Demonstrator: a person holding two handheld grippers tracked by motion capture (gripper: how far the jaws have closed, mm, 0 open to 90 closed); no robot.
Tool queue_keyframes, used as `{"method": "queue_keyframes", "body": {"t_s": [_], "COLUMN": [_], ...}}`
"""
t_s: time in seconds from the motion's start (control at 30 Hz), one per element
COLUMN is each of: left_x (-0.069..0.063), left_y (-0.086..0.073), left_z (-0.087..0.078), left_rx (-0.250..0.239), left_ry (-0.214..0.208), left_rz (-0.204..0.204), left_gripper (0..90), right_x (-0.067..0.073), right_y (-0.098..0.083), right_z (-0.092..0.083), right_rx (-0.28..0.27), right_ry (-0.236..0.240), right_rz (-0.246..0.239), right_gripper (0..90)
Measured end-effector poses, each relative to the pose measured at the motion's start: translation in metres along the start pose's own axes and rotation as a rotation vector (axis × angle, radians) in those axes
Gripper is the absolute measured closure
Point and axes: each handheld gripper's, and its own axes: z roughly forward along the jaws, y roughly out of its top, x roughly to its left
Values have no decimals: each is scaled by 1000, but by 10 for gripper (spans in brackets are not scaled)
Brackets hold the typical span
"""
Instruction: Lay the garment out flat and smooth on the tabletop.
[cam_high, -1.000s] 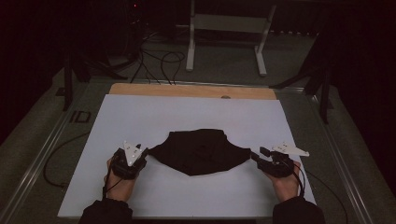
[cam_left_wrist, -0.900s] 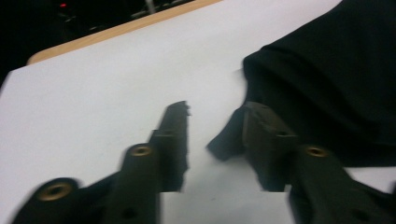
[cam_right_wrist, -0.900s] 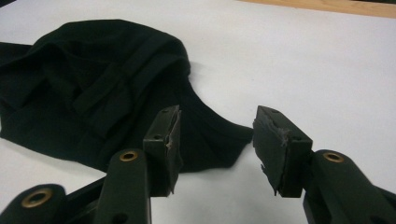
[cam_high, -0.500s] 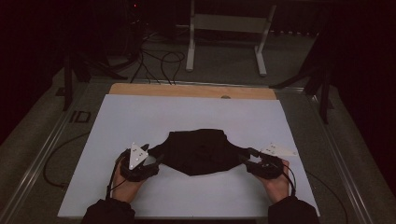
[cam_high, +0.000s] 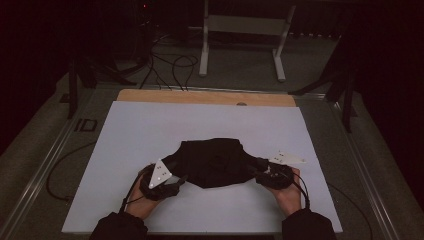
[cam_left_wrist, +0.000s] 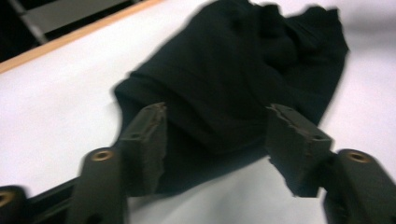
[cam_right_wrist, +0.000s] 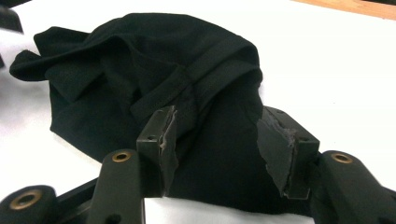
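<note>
Lying between both grippers on the counter (cam_high: 125, 135), the black cloth (cam_high: 215, 162) sits inside the left gripper (cam_high: 172, 181) and right gripper (cam_high: 256, 170), whose jaws gape partway, the left's having just narrowed, pads not pressing.

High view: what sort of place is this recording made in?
Probably a lab or studio recording station: a white-topped table with a black garment on it, loose cables on the carpeted floor, a metal stand behind, dark surroundings.

Matt black cloth garment (cam_high: 214, 162), smooth white tabletop (cam_high: 150, 130), wooden edge strip (cam_high: 200, 97)
</note>
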Motion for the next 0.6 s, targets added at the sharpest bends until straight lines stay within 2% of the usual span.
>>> {"method": "queue_keyframes", "body": {"t_s": [0.1, 0.3, 0.47, 0.6], "left_x": [-7, -18, -20, -22], "left_y": [1, 2, 1, 0], "left_z": [8, 18, 21, 24], "left_rx": [21, 75, 97, 129], "left_ry": [-19, -42, -54, -27], "left_rz": [50, 148, 174, 198], "left_gripper": [470, 482, 449, 442], "right_x": [1, 2, 2, 2], "right_y": [-1, -2, -2, -2], "right_z": [1, 3, 4, 4], "right_rx": [6, 14, 19, 22], "right_ry": [4, 10, 12, 12], "right_rz": [-2, -7, -9, -13], "right_gripper": [470, 470, 470, 471]}}
